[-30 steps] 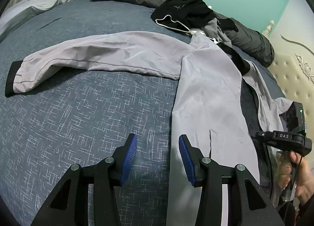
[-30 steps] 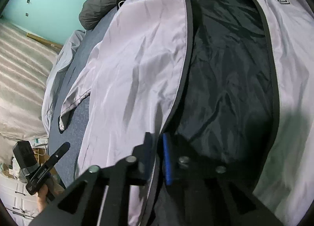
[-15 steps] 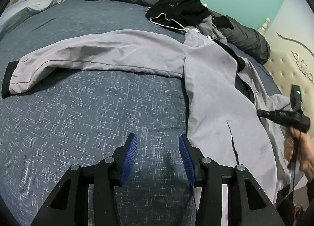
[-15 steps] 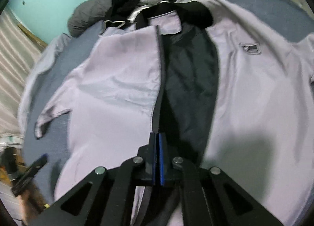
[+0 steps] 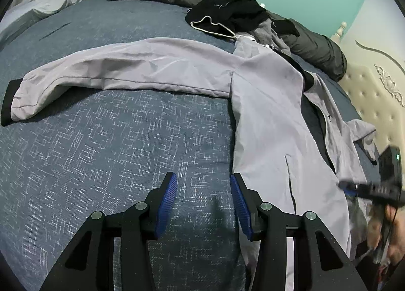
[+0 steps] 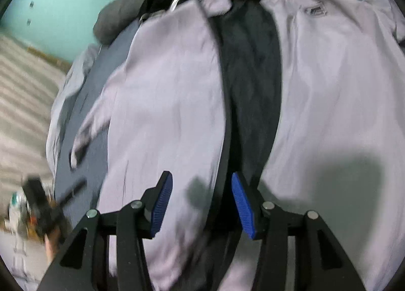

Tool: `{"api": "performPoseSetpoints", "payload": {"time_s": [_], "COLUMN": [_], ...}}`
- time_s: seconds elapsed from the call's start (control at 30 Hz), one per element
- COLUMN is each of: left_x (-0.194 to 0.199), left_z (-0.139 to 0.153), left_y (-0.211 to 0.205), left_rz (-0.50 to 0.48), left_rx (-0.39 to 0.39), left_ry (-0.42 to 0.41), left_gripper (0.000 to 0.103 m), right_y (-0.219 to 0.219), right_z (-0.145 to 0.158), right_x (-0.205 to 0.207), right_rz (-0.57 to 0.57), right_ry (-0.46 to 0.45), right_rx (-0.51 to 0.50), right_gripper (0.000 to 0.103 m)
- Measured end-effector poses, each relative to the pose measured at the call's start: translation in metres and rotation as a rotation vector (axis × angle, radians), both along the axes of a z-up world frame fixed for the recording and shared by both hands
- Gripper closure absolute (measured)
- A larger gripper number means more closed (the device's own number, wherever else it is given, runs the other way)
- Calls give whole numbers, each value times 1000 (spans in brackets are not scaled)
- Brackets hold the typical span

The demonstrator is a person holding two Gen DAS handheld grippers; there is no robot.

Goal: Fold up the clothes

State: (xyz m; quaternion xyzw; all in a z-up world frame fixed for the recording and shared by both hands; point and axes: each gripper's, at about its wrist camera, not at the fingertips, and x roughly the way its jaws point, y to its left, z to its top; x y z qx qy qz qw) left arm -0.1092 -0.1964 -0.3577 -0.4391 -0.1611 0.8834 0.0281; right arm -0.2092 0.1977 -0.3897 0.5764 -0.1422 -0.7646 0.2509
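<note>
Jacket (image 5: 273,124) spread on bed (image 5: 106,154).

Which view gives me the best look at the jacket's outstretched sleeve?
The left wrist view. There the sleeve lies full length across the blue bedspread, sharp from shoulder to black cuff. The right wrist view is motion-blurred and shows that sleeve only small and foreshortened at the left edge of the jacket.

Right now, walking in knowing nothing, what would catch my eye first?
A pale grey zip jacket lies spread open on the blue patterned bedspread, one long sleeve stretched out to the left. Behind it sits a heap of black clothes with a white hanger. Up close, blue-padded black fingers stand parted over the jacket's dark lining.
</note>
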Motion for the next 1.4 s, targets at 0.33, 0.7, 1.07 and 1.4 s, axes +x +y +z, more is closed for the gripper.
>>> {"api": "performPoseSetpoints", "payload": {"time_s": [0.33,0.7,1.07,1.4], "left_x": [14,24,43,60], "left_z": [13,31,40,34], "left_y": [8,19,48,58], "left_rz": [-8,-58,-135,-176], "left_rx": [-8,-18,-78,-113], "left_ry": [22,37,1,-67], "left_gripper": [55,55,55,55], "right_y": [3,24,18,18], "right_z": [-6,49,50,4], "right_x": [37,37,30,72], "right_rz": [-56,-31,-5,-15], "right_ry": [-23,-14,-69,-157], "right_rx": [-110,-10,90,-28], "right_gripper": [86,99,99,69]}}
